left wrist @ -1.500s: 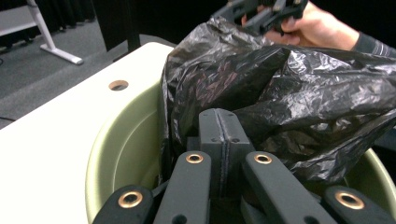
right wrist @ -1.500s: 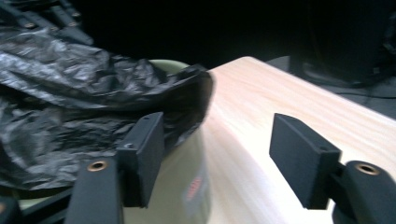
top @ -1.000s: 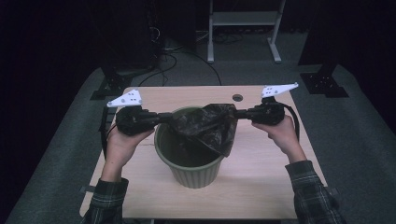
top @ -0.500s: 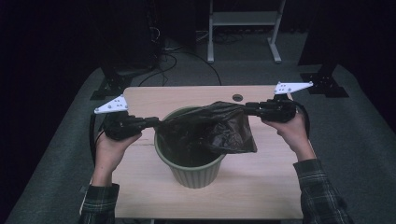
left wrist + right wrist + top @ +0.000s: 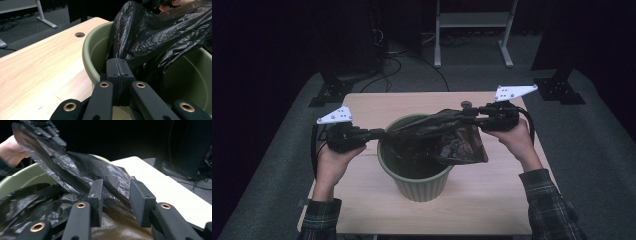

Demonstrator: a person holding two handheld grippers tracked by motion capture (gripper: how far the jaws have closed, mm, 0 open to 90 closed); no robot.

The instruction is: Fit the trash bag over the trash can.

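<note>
A green bin (image 5: 417,185) stands on the wooden table (image 5: 492,200). A black plastic bag (image 5: 447,137) stretches across its mouth and hangs over the right rim. My left gripper (image 5: 379,132) is at the bin's left rim, shut on the bag's edge; in the left gripper view its jaws (image 5: 117,61) meet on the crinkled bag (image 5: 160,37) above the bin's wall (image 5: 96,50). My right gripper (image 5: 464,116) is at the right rim. Its jaws (image 5: 116,187) have just been opening and stand apart, with the bag (image 5: 75,170) lying loose between them.
A round cable hole (image 5: 466,104) sits in the table's far edge behind the bin. A metal stand (image 5: 472,30) and two dark floor bases (image 5: 332,92) (image 5: 559,87) lie beyond the table. Grey carpet surrounds it.
Both hands moved apart, pulling the bunched bag out into a wide sheet over the bin. The left gripper sank toward the left rim; the right gripper's jaws opened.
</note>
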